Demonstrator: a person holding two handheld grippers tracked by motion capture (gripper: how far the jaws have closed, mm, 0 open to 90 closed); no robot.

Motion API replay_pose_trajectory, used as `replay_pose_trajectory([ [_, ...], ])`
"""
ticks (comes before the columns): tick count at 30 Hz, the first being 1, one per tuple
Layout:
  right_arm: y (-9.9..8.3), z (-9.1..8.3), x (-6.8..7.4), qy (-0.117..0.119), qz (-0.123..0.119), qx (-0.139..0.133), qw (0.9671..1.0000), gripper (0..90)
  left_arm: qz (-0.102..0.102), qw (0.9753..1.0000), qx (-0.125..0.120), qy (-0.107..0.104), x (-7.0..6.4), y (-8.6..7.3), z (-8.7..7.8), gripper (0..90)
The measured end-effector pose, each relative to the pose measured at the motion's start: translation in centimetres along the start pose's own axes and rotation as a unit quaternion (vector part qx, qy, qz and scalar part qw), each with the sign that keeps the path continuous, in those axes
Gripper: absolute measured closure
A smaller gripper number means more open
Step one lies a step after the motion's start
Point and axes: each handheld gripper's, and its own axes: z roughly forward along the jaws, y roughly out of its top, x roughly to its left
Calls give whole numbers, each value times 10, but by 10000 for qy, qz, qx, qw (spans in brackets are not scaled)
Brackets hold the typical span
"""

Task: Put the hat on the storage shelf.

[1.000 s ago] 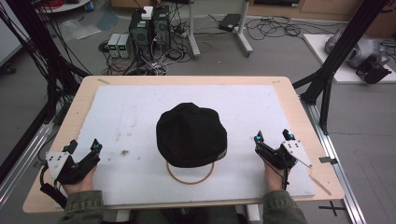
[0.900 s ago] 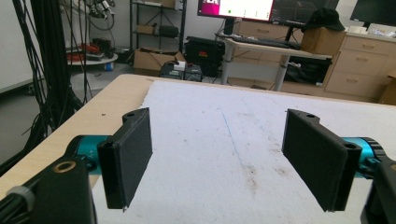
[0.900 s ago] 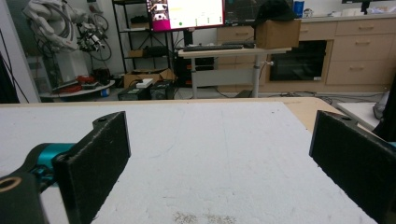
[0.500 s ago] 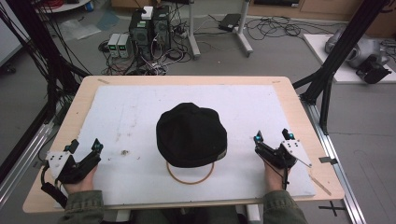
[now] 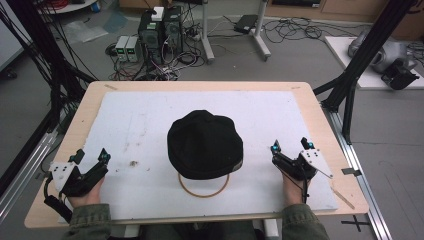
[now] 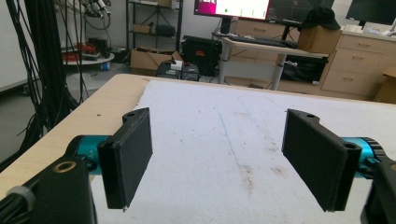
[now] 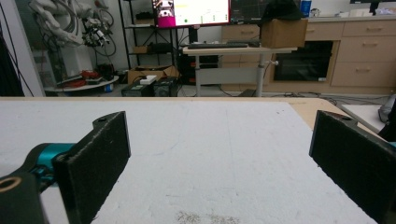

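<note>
The black cap (image 5: 205, 145) sits mid-table on the white mat (image 5: 135, 120), crown up, with a tan ring (image 5: 204, 186) poking out from under its near edge. To take it well, I'd say both grippers should come inward low and level, and pinch the soft rim on opposite sides rather than press on the crown.

The left gripper (image 5: 91, 158) rests at the near left corner, angled toward the cap, fingers (image 6: 127, 156) wide apart and empty. The right gripper (image 5: 290, 146) rests near the right edge, well apart from the cap, fingers (image 7: 95, 161) likewise spread and holding nothing.
</note>
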Motion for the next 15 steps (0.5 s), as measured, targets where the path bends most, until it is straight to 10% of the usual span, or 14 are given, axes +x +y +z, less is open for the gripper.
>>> replay_pose_trajectory([
  [15, 0, 0, 0, 43, 42, 23, 10000, 44, 8, 9999, -83, -79, -2, 1, 0, 248],
])
